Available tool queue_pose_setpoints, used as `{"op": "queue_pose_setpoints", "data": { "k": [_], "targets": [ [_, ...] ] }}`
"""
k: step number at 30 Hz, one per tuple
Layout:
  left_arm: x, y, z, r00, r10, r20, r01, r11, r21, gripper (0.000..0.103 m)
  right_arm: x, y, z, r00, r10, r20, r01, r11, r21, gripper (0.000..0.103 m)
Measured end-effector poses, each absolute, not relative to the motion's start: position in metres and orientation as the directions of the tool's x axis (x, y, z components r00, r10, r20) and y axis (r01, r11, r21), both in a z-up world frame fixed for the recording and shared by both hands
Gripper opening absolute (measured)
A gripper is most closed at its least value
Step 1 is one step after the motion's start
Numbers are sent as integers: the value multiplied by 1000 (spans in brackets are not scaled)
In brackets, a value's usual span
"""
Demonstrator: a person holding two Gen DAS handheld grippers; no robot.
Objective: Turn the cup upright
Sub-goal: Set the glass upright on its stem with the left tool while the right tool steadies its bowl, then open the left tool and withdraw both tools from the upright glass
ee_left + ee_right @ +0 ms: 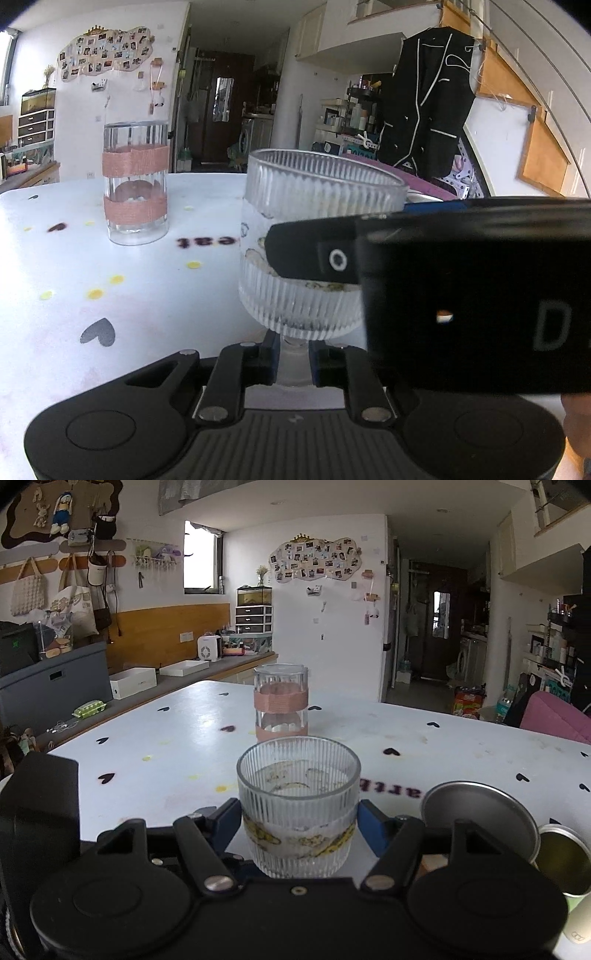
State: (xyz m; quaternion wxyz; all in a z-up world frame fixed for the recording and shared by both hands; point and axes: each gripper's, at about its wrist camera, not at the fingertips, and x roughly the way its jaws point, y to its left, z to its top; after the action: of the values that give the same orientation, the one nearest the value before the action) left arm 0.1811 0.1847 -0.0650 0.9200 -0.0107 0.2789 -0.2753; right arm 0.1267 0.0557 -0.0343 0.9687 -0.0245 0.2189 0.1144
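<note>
A ribbed clear glass cup (317,206) with a short stem stands upright, mouth up. My left gripper (292,360) is shut on the cup's stem at the bottom. My right gripper (298,821) is shut on the bowl of the same cup (298,805), one blue pad on each side. The right gripper's body crosses the left wrist view as a black block (461,295) and hides the cup's right side.
A tall clear glass with pink tape bands (135,182) stands on the white table (74,258) behind and left, also seen in the right wrist view (280,701). A round metal lid (480,816) and an open tin (561,860) sit at the right.
</note>
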Motion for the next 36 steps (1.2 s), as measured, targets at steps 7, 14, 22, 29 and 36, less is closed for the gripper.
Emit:
{"op": "queue_pose_setpoints", "data": {
  "k": [7, 14, 22, 29, 36],
  "targets": [
    [174, 184, -64, 695, -508, -508, 485, 854, -191, 18, 124, 55, -34, 883, 197, -426, -217, 976, 1, 73],
    [149, 199, -47, 721, -472, -508, 460, 873, -159, 29, 104, 42, -22, 893, 223, -391, -220, 974, 55, 78],
    [114, 226, -23, 774, -411, -481, 397, 908, -138, 55, 69, 30, -13, 915, 207, -347, -198, 978, 60, 79],
    [83, 244, -3, 833, -350, -428, 335, 935, -114, 80, 43, 15, -5, 935, 165, -315, -158, 986, 47, 82],
    [60, 255, 13, 880, -288, -377, 276, 957, -88, 98, 26, 4, -6, 944, 120, -308, -113, 993, 40, 87]
  ]
}}
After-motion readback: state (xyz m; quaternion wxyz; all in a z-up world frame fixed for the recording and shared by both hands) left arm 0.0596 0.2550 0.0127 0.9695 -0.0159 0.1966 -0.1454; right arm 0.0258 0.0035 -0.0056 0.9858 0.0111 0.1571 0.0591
